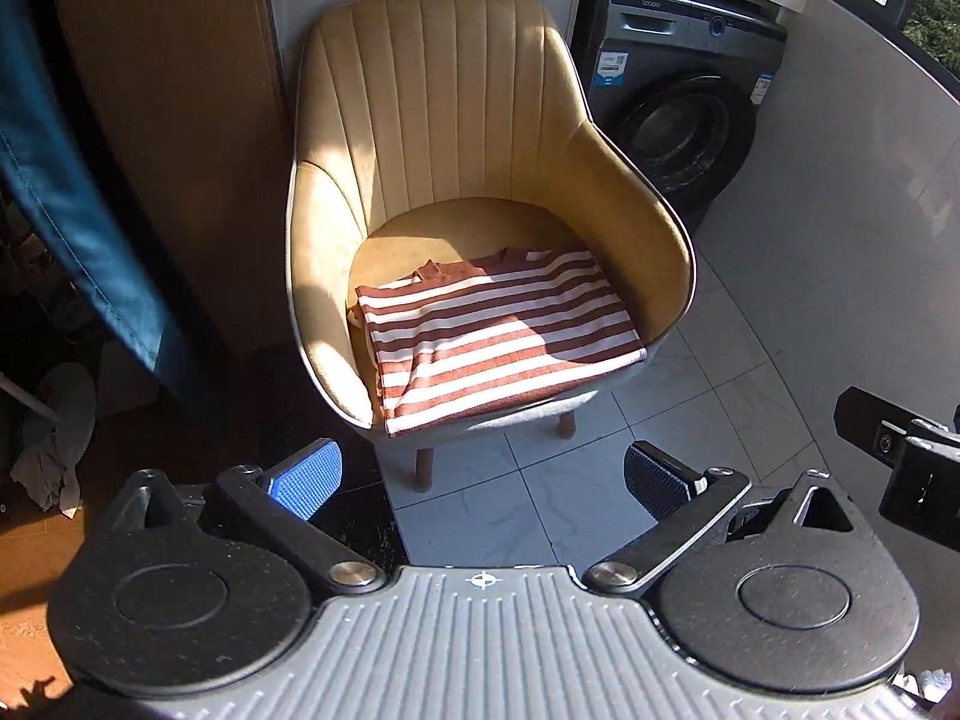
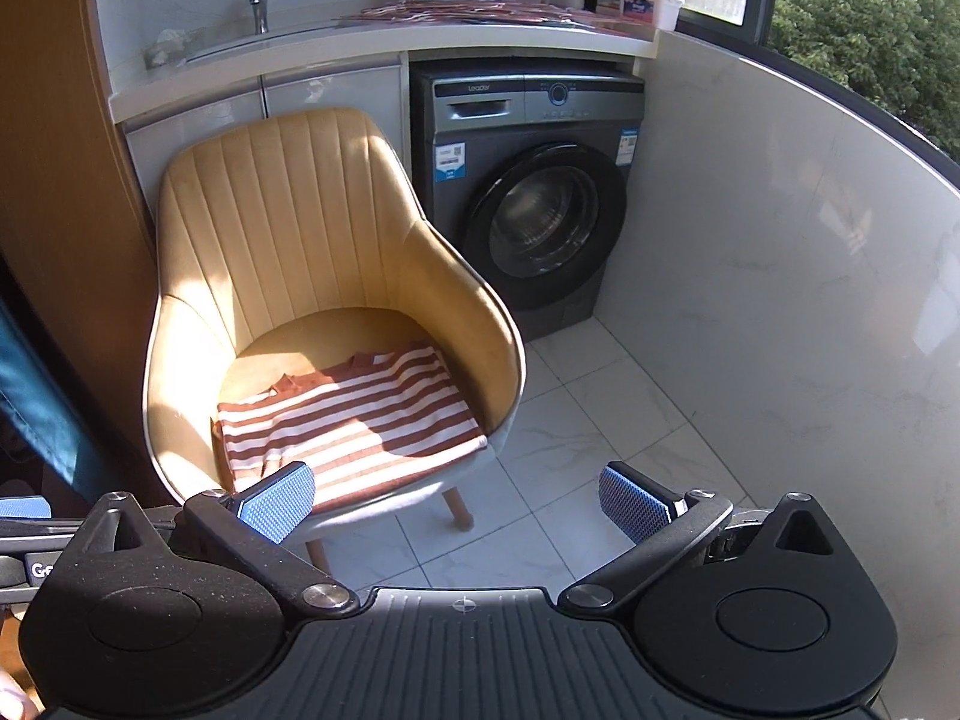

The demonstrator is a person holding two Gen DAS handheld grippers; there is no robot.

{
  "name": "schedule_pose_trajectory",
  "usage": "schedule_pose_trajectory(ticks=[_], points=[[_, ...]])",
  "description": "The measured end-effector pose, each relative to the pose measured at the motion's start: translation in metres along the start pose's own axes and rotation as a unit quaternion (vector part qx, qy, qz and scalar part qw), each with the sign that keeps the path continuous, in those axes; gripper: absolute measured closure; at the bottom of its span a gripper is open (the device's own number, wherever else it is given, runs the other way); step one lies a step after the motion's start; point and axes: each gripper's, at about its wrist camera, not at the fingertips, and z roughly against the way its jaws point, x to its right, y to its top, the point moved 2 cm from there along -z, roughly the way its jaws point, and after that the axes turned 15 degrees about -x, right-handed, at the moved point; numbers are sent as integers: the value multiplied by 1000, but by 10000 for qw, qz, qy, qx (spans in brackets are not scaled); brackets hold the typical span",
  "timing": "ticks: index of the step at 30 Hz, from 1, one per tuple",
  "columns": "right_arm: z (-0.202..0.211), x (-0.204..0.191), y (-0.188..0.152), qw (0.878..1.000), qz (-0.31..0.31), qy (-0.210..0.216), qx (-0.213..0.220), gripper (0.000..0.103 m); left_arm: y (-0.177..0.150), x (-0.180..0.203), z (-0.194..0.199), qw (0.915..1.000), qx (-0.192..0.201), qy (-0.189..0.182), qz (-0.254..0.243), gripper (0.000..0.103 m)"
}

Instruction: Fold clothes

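Note:
A rust-and-white striped shirt (image 1: 492, 330) lies folded into a neat rectangle on the seat of a tan padded armchair (image 1: 444, 120); the right wrist view shows the same shirt (image 2: 354, 420) and armchair (image 2: 282, 228). My left gripper (image 1: 483, 480) hangs open in front of the chair, above the floor tiles, with nothing between its blue pads (image 1: 309, 474). My right gripper (image 2: 456, 501) is also open and holds nothing, back from the seat's front edge. Part of the right gripper's body (image 1: 900, 450) shows at the right edge of the left wrist view.
A grey front-loading washing machine (image 2: 534, 204) stands behind the chair under a white counter (image 2: 384, 36) with bottles and a tap. A curved white tiled wall (image 2: 780, 276) closes the right side. A blue curtain (image 1: 78, 180) hangs at the left. Pale floor tiles (image 2: 588, 456) lie in front.

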Motion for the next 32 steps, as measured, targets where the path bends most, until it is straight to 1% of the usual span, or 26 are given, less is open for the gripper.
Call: schedule_pose_trajectory(ticks=[10,32], points=[[-4,3,2,9999,81,-145,-13,1,-7,5,-2,10000,-55,7,-21,0],[-5,7,-2,9999,93,-118,-17,1,-10,16,-4,9998,-108,-161,-72,0]])
